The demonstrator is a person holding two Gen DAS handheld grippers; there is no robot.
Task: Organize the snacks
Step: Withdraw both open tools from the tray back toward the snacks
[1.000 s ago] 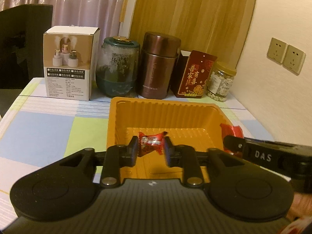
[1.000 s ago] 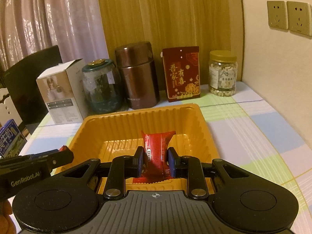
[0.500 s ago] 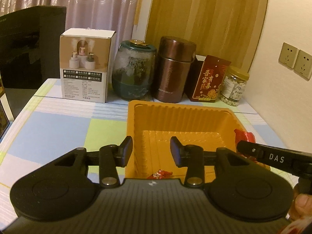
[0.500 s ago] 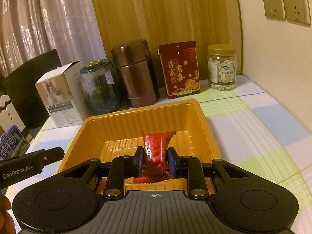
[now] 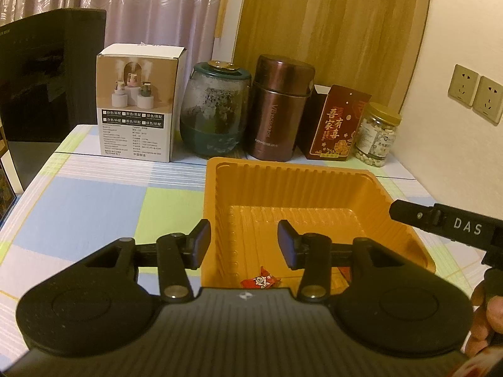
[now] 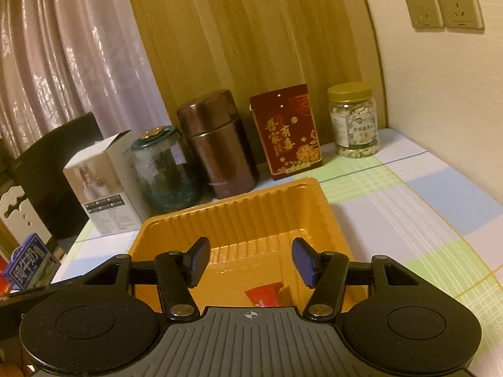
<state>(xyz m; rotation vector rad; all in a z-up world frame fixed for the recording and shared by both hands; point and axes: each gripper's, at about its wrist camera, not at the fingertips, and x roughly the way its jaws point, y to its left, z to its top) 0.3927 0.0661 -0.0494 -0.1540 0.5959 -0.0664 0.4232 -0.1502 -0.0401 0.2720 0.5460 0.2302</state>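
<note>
Both jaws have just been opening, with nothing between them. The left hand-held gripper point(image 5: 240, 242) hangs spread over the orange tray point(image 5: 283, 185) on the counter point(image 5: 94, 201), a red candy point(image 5: 260, 281) lying below. The right hand-held gripper point(image 6: 251, 260) gapes above a red packet point(image 6: 263, 294) inside that tray.

At the table's point(image 5: 94, 207) twelve o'clock edge stand a white box point(image 5: 138, 106), green jar point(image 5: 215, 110), brown flask point(image 5: 278, 108), red box point(image 5: 338, 122) and nut jar point(image 5: 375, 135).
</note>
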